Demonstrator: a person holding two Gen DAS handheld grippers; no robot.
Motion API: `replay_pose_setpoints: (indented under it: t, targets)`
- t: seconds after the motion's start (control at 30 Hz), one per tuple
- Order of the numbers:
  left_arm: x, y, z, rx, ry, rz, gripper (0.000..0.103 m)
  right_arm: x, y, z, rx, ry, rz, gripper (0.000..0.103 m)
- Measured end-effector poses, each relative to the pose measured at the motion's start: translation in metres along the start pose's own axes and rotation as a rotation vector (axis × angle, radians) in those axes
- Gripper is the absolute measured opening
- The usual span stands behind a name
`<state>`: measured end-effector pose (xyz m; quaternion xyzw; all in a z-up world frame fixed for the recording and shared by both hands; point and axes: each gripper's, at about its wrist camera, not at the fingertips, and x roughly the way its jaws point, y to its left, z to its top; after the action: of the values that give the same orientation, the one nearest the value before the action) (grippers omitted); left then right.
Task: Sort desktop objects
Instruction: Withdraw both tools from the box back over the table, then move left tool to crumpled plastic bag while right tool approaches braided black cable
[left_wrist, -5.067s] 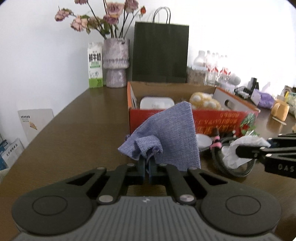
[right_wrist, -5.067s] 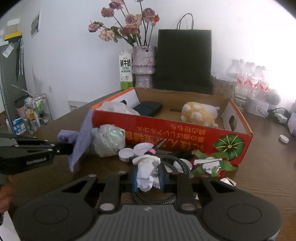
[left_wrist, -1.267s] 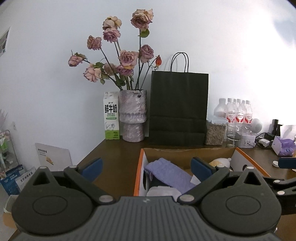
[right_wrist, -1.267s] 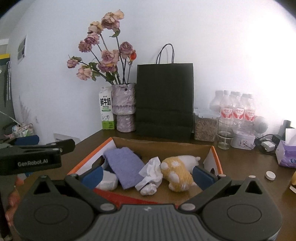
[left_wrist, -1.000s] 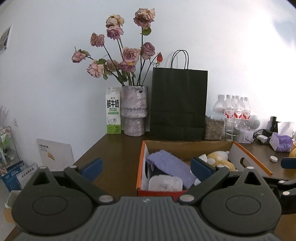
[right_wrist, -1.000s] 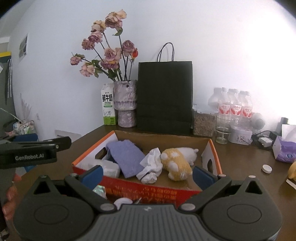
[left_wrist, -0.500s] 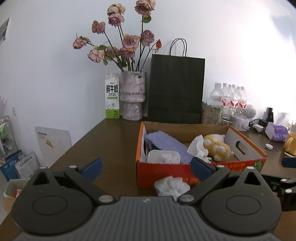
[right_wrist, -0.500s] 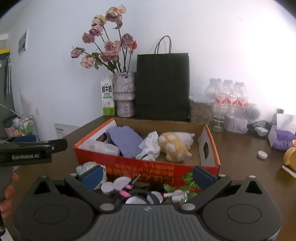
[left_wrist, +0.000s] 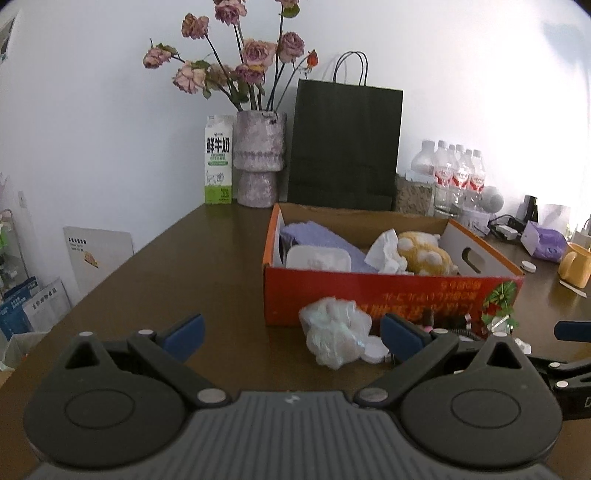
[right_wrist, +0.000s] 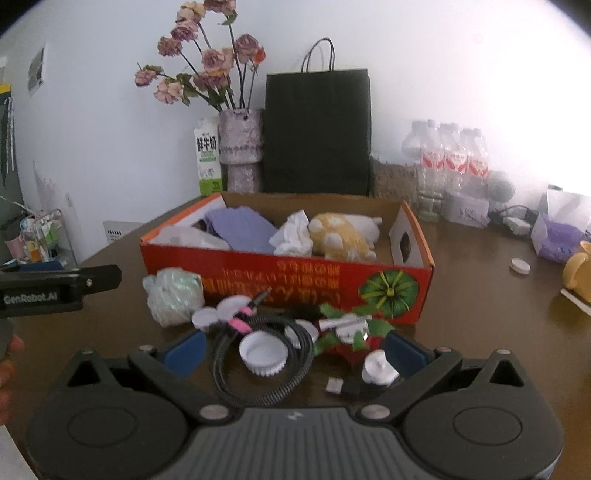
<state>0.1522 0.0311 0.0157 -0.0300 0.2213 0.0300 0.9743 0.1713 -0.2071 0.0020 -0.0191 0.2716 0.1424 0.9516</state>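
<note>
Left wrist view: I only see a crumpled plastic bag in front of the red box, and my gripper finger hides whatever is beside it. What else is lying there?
Observer: The right wrist view shows a coiled dark cable just right of the plastic bag.
Operator: Anything inside the coil?
Observer: A white cap lies open side up within the loop.
Operator: Is the right gripper holding anything?
Observer: No. The right gripper is open and empty, and the coil sits between its fingers in that view.

Both claws, left (left_wrist: 291, 334) and right (right_wrist: 295, 349), spread wide, gripping nothing.
</note>
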Motion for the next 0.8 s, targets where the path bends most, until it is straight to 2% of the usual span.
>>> replay_pose_setpoints:
  t: [0.47, 0.8]
  targets:
    - [0.009, -0.001, -0.015, 0.011, 0.056, -0.018, 0.103, 0.008, -0.007, -0.024, 0.004, 0.063, -0.024, 0.103]
    - [0.015, 0.002, -0.016, 0.014, 0.066, -0.009, 0.103, 0.025, 0.005, -0.021, -0.034, 0.086, 0.005, 0.103]
